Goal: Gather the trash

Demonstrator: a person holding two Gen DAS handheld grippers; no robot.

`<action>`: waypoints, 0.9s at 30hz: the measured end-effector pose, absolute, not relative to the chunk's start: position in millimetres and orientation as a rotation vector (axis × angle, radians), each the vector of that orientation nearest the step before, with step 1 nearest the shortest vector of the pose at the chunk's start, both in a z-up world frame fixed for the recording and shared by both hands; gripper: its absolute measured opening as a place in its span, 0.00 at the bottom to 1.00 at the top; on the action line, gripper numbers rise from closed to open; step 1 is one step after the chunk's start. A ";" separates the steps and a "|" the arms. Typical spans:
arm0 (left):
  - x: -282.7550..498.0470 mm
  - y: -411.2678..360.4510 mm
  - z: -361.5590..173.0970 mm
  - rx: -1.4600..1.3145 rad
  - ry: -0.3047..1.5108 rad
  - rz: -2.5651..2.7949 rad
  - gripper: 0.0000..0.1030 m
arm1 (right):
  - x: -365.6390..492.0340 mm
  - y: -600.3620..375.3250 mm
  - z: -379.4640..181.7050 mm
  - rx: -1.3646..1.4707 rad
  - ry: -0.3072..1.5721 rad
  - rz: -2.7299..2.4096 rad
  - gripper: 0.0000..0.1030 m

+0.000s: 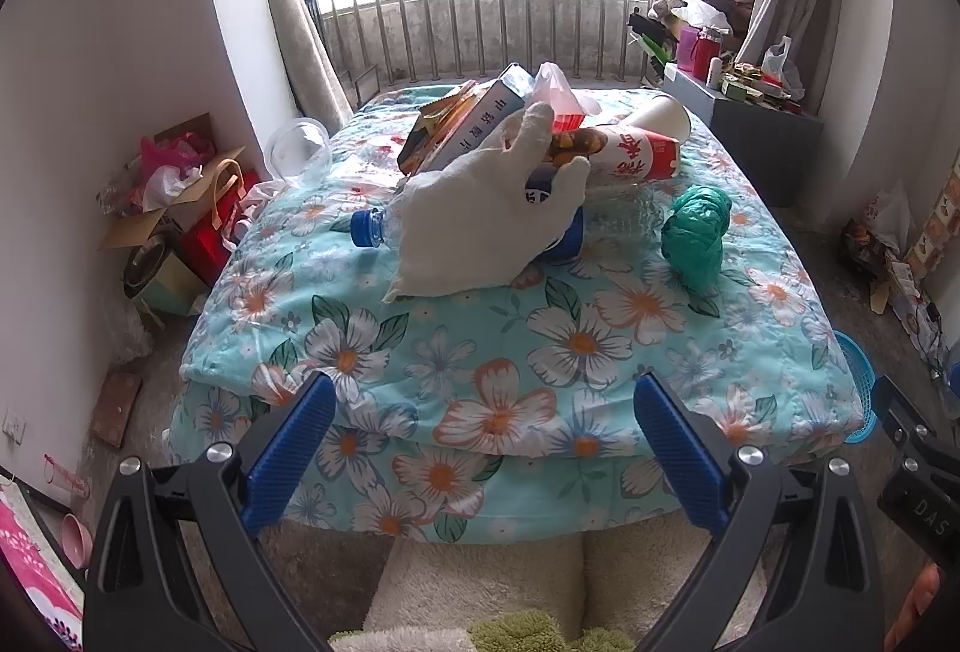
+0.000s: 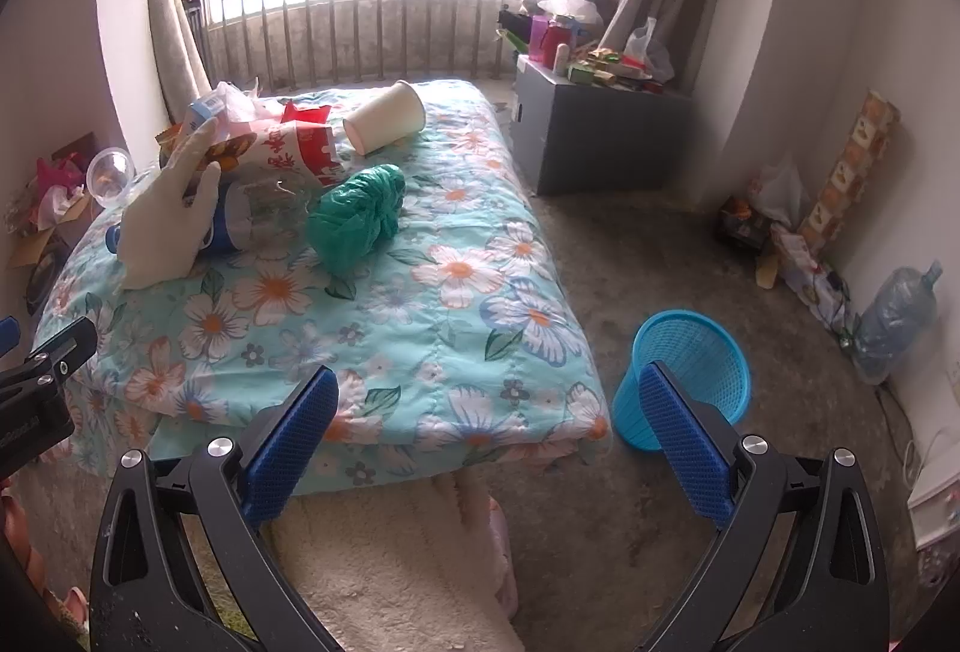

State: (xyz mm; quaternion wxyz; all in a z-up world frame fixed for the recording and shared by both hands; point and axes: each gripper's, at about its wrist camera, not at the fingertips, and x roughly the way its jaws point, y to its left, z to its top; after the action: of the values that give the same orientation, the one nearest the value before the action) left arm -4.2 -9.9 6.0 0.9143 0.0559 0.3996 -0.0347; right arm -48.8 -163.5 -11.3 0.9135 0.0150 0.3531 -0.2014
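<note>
Trash lies on a floral quilt [image 1: 540,340] [image 2: 420,304]: a white glove [image 1: 480,220] [image 2: 168,226], a clear bottle with blue cap [image 1: 369,227], a crumpled green bag [image 1: 699,232] [image 2: 357,217], a red-and-white snack carton [image 1: 630,154] [image 2: 294,151], a paper cup [image 1: 663,115] [image 2: 387,118] and a box [image 1: 474,127]. A blue mesh bin [image 2: 690,376] stands on the floor right of the quilt. My left gripper [image 1: 483,448] is open and empty above the quilt's near edge. My right gripper [image 2: 489,445] is open and empty, between quilt corner and bin.
A grey cabinet [image 2: 600,136] with clutter stands at the back right. Bags and boxes [image 1: 180,208] sit on the floor at the left wall. A clear bowl [image 1: 298,151] rests at the quilt's left edge. A water jug [image 2: 897,319] stands by the right wall.
</note>
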 end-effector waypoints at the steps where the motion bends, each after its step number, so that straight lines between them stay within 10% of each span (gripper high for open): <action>1: -4.3 -9.8 5.8 0.115 0.822 -0.072 0.95 | -48.6 -163.2 -11.6 0.031 0.727 -0.416 0.93; 27: -4.6 -6.7 4.3 0.113 0.825 -0.070 0.95 | -48.6 -161.6 -11.3 0.021 0.725 -0.413 0.93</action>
State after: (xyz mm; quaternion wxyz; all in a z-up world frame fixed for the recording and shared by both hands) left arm -4.6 -6.7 4.3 0.9140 0.0550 0.4006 -0.0342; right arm -48.6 -161.6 -11.3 0.9142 0.0101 0.3520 -0.2005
